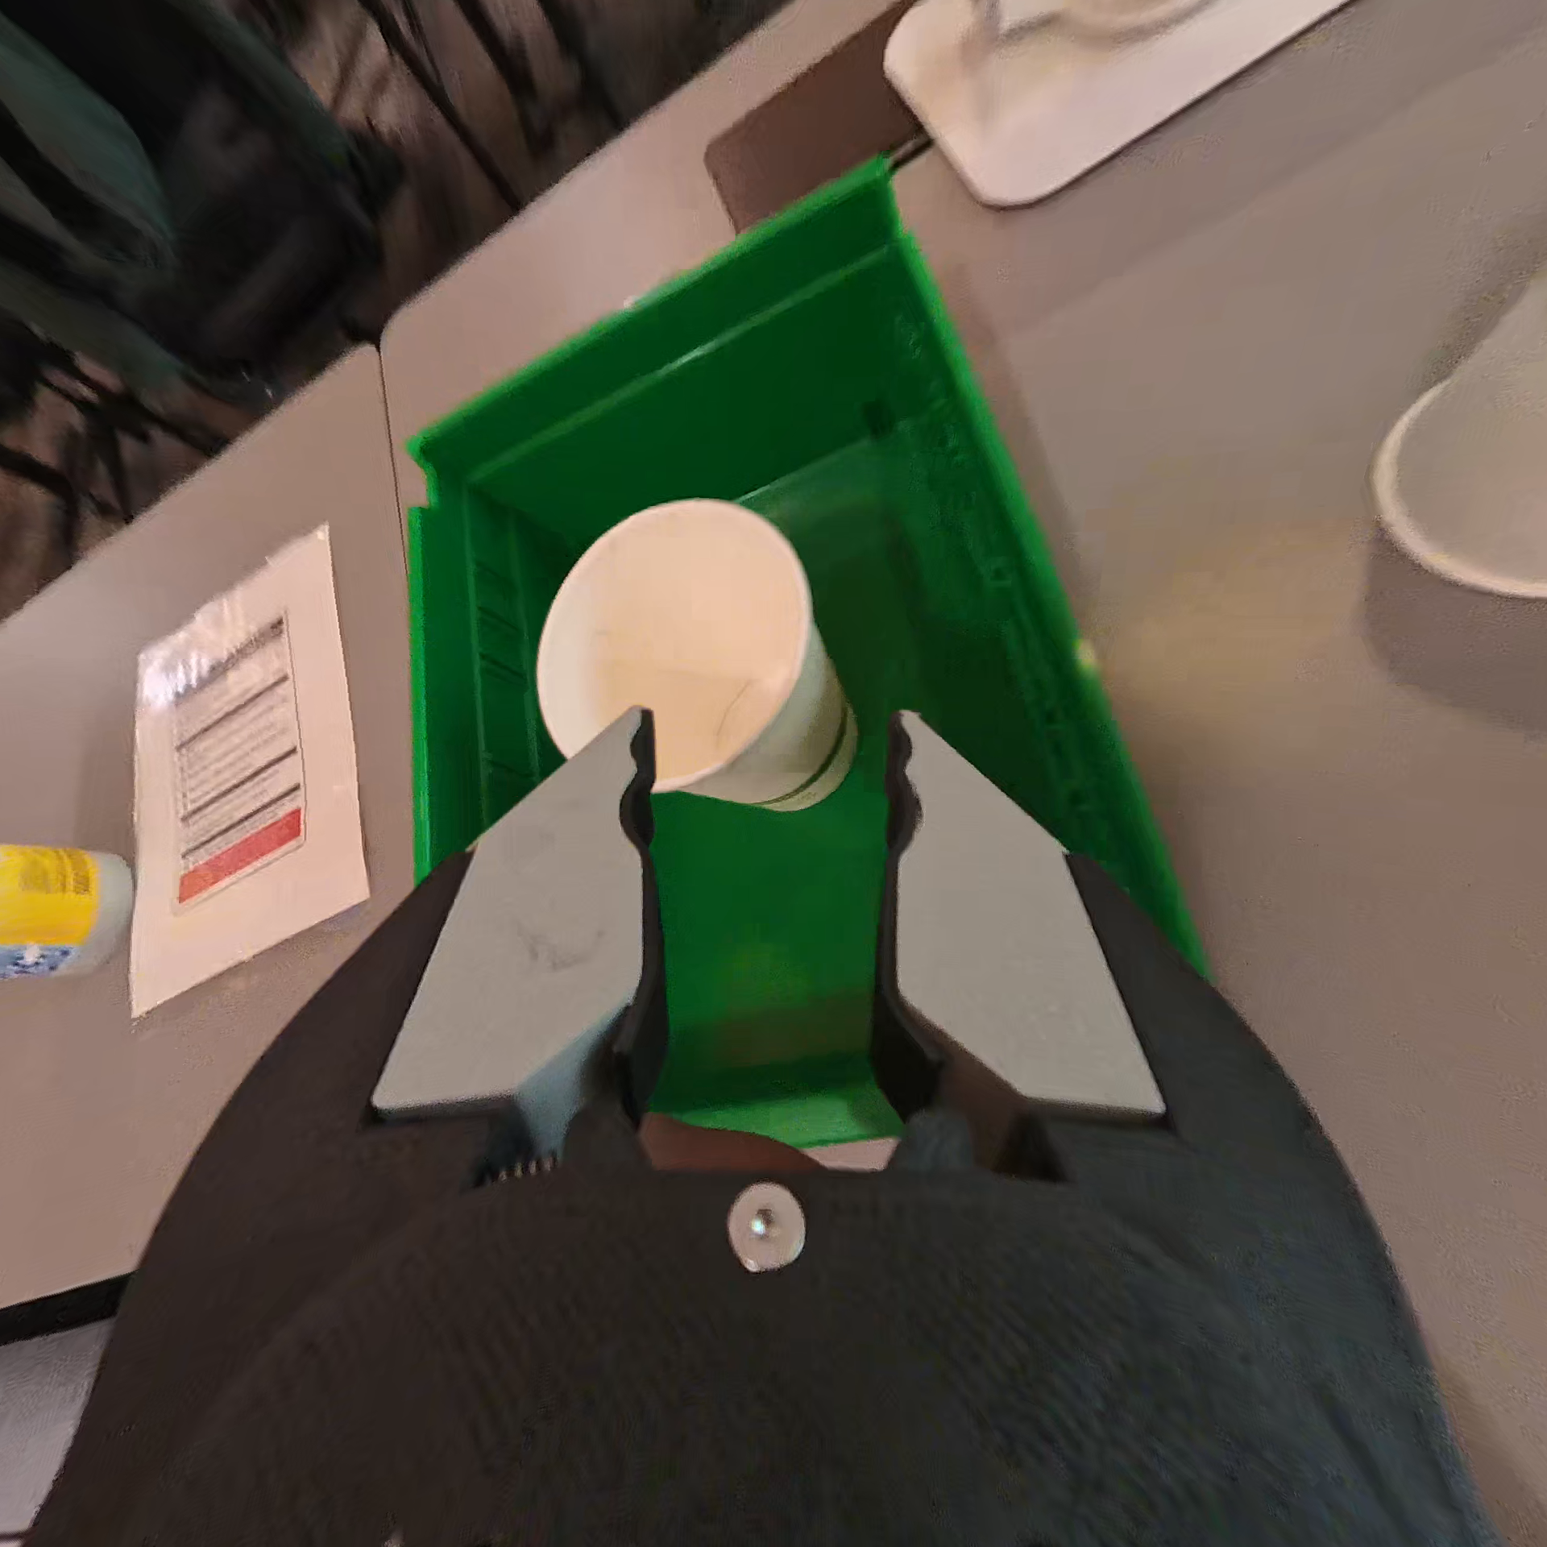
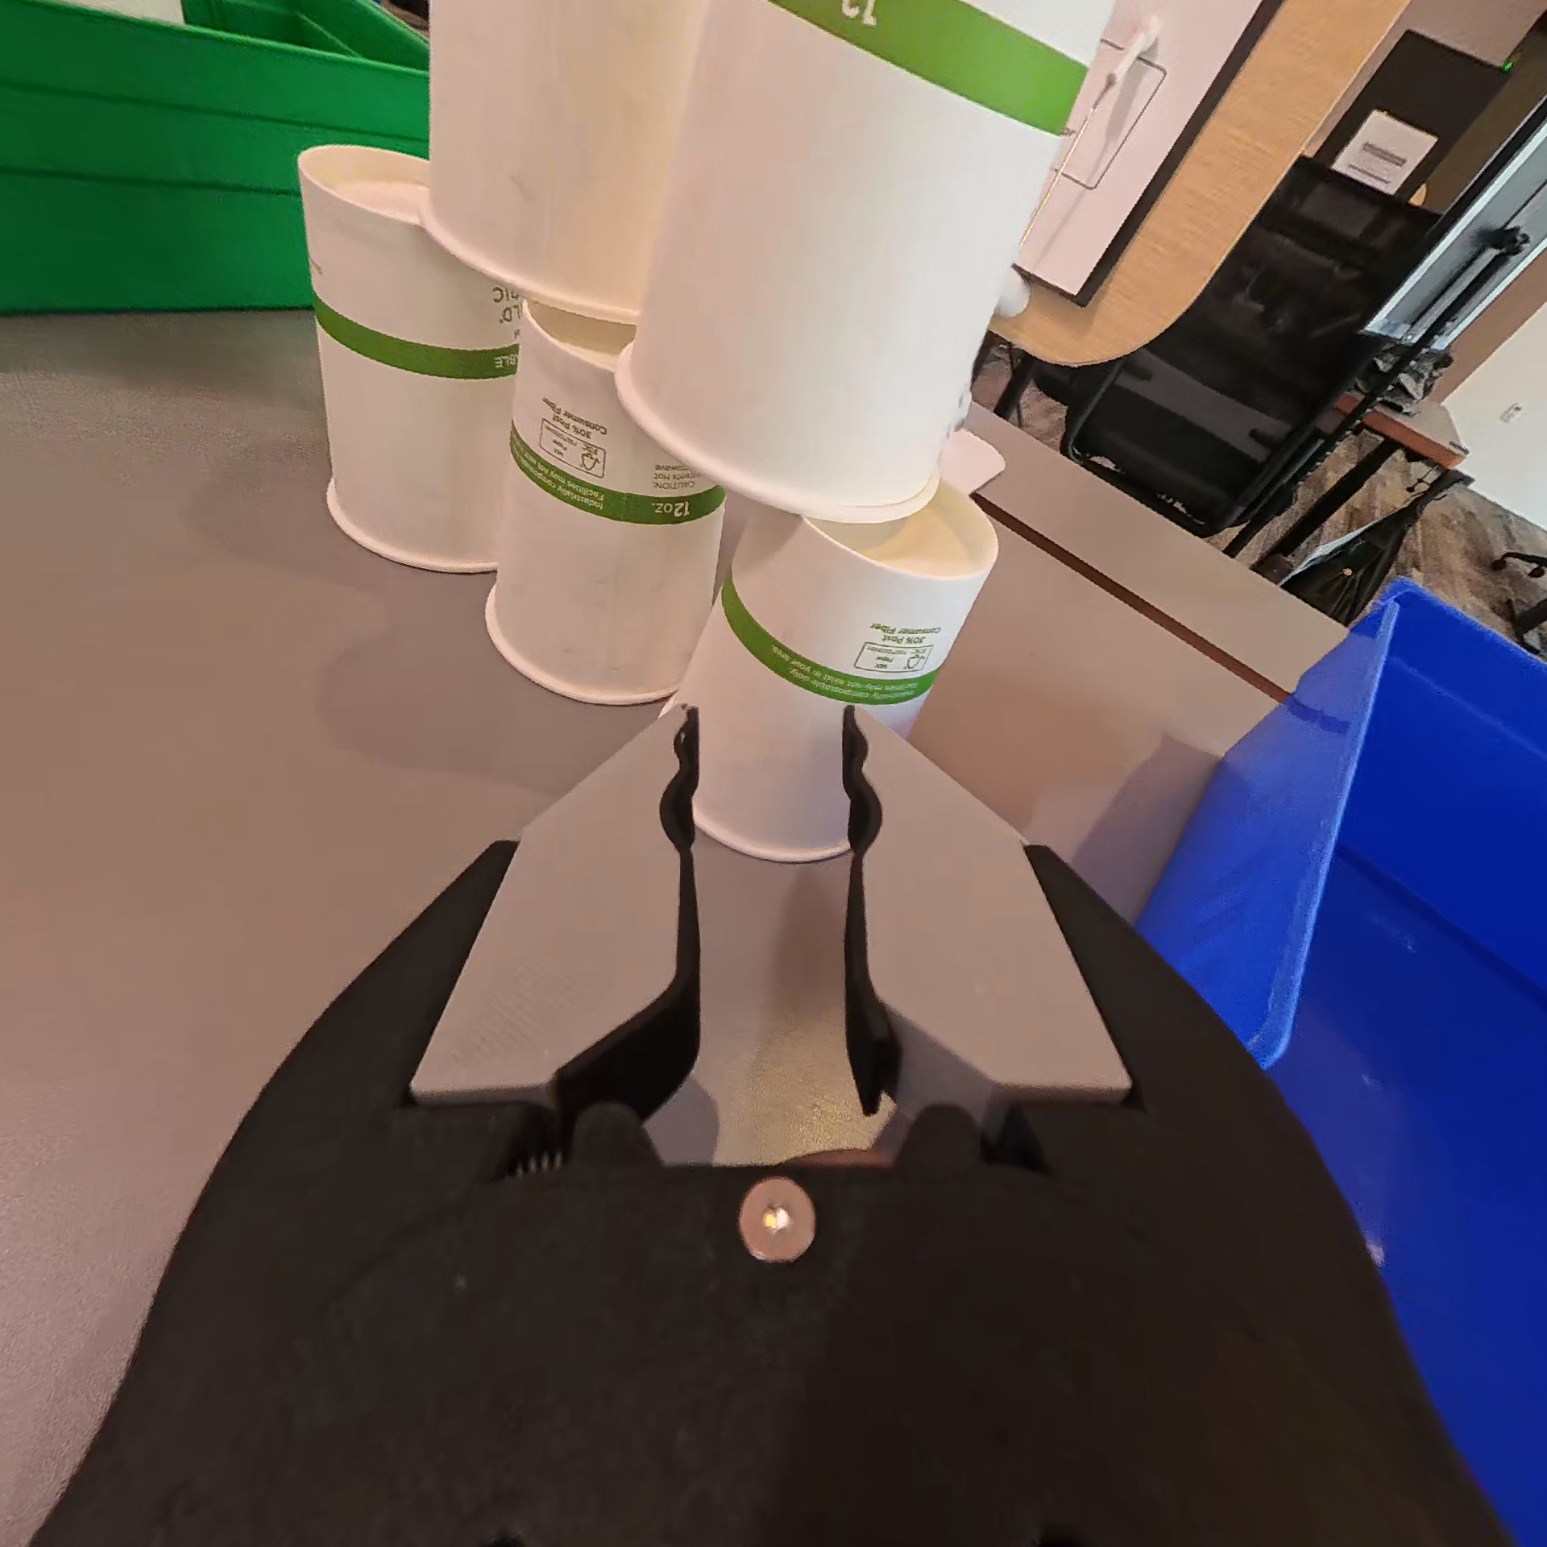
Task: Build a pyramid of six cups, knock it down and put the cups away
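In the left wrist view a white paper cup [image 1: 678, 645] lies tilted inside a green bin [image 1: 988, 519], its mouth towards me. My left gripper [image 1: 770, 716] is open just above it, its left fingertip [image 1: 632, 737] overlapping the cup's rim. In the right wrist view three upside-down cups form a row on the grey table: far [image 2: 402, 418], middle [image 2: 603, 569] and nearest [image 2: 820, 670]. Two more upside-down cups, a left one [image 2: 536, 151] and a right one [image 2: 820, 293], rest on top of them. My right gripper [image 2: 766, 711] is open and empty, low in front of the nearest cup.
A blue bin [image 2: 1306, 879] stands to the right of my right gripper; the green bin [image 2: 167, 167] shows at the back left. In the left wrist view a laminated sheet [image 1: 243, 778] and a yellow bottle [image 1: 59, 912] lie left of the bin, and another cup [image 1: 1473, 469] stands at the right. My right fingertips sit around 45 centimeters from my left ones.
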`<state>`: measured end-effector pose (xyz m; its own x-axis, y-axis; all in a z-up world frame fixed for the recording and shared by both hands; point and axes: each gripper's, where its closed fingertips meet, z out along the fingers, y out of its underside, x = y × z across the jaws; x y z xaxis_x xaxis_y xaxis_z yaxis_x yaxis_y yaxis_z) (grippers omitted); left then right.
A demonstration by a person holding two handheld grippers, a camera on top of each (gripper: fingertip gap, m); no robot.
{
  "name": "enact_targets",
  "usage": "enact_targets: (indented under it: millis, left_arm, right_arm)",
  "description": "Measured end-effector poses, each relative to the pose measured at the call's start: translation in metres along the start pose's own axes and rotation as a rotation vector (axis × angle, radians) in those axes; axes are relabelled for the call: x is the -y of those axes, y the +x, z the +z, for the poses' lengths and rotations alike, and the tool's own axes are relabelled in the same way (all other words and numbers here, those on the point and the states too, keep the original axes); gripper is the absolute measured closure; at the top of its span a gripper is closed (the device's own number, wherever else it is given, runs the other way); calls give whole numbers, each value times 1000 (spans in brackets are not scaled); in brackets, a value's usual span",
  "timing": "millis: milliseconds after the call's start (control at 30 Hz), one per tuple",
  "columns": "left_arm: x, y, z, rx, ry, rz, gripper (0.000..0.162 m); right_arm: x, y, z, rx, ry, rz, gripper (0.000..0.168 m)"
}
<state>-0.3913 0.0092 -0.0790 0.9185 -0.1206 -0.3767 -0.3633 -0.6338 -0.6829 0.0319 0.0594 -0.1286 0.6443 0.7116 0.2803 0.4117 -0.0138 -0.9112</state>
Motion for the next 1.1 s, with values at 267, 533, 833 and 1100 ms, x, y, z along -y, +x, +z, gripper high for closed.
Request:
enact_targets:
  millis: [267,533,833,1100]
  left_arm:
    - [-32,-19,44,87,-153,121,162]
    - [54,-9,-39,130,277,83,162]
    - [107,195,-161,-559,875,-68,162]
    - [108,303,-191,-1103,990,-346,162]
  right_arm:
    - [2,5,-2,-6,12,23,137]
    - [9,-7,-3,60,44,40,137]
    - [71,-67,-55,571,417,207,123]
    - [77,-101,-73,874,421,310,116]
